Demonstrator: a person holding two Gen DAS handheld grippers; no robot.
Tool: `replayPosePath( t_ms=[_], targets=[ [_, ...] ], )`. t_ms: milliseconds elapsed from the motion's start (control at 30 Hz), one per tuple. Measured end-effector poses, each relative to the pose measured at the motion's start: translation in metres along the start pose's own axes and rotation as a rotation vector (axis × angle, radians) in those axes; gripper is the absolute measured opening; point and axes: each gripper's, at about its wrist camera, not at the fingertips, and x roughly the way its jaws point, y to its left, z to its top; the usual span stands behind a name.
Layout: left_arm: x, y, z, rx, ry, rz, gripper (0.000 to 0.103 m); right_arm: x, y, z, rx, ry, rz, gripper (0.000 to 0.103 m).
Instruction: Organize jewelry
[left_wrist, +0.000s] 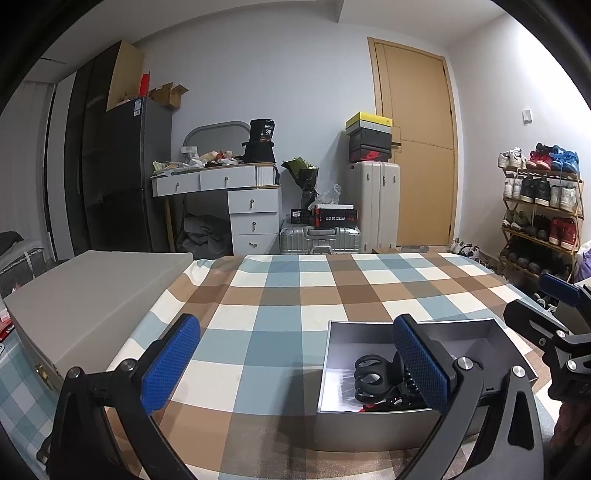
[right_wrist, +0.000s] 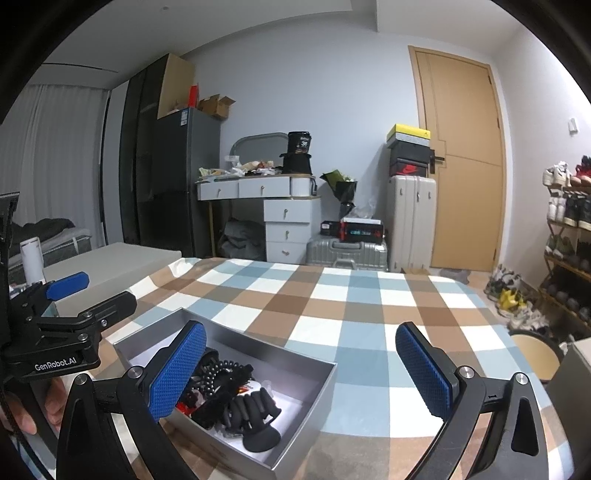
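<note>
A: The tablecloth (right_wrist: 369, 306) looks like matt woven cloth. And the tray (right_wrist: 317, 384) at seven o'clock in the right wrist view?

B: Smooth silvery card or metal, I cannot tell which. The hair claw (right_wrist: 251, 410) inside looks matt black plastic.

A: The finger pads (left_wrist: 421, 365)?

B: Blue, rough, dimpled rubber-like texture.
</note>
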Motion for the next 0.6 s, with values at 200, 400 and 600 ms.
replayPosePath(
  t_ms=[200, 400, 600],
  targets=[
    [0.0018, 0.0014, 0.0001, -0.011, 0.003, 0.007, 0.102, 0.0002, -0.0008, -0.0001, -0.001, 0.001, 0.001, 0.103],
    [0.0030, 0.0020, -0.0003, -0.011, 0.010, 0.004, 0.102, 0.0006, -0.0013, -0.0004, -0.001, 0.003, -0.001, 0.103],
    [0.0035, 0.0028, -0.0006, -0.019, 0.015, 0.012, 0.102, -0.0004, -0.0029, -0.0015, 0.002, 0.004, 0.000, 0.103]
  ],
)
